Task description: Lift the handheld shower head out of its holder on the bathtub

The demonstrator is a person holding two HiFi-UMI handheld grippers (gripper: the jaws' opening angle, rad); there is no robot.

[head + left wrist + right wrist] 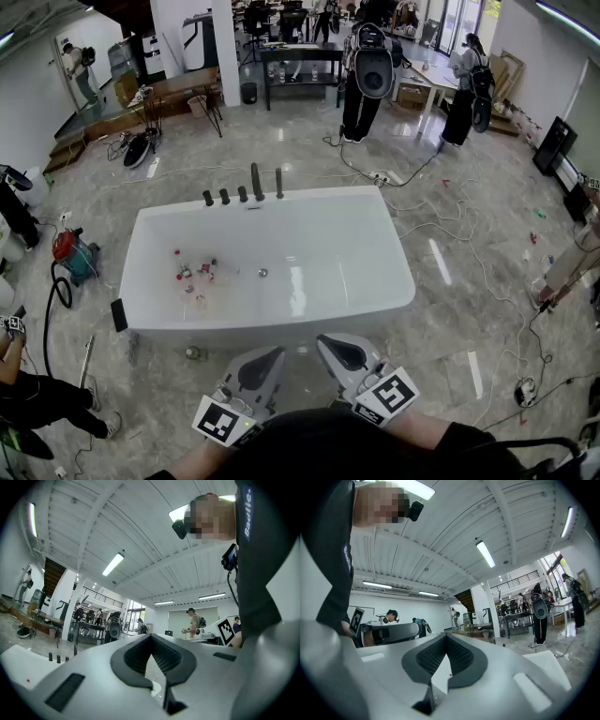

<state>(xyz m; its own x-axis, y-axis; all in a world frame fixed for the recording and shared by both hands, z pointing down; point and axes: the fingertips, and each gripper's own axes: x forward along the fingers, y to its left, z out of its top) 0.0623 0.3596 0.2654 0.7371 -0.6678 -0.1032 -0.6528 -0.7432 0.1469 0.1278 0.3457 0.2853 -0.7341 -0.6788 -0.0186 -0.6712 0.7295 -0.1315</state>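
Note:
A white freestanding bathtub [394, 234] stands in the middle of the head view. Along its far rim runs a row of dark fittings [256, 180], the two tallest at the right end. Which one is the handheld shower head I cannot tell at this distance. My left gripper [277, 352] and right gripper [322, 340] sit side by side on the near side of the tub, well short of the fittings. Both are shut with nothing between the jaws. The left gripper view shows its closed tips [151, 635], with the tub [18, 660] and fittings [57, 658] low at the left.
Small red and white items [192, 274] and a drain [262, 273] lie in the tub. A red vacuum [70, 251] stands left of it, and cables [441, 225] trail over the marble floor. People [367, 75] stand beyond the tub, and another person [33, 398] is at the lower left.

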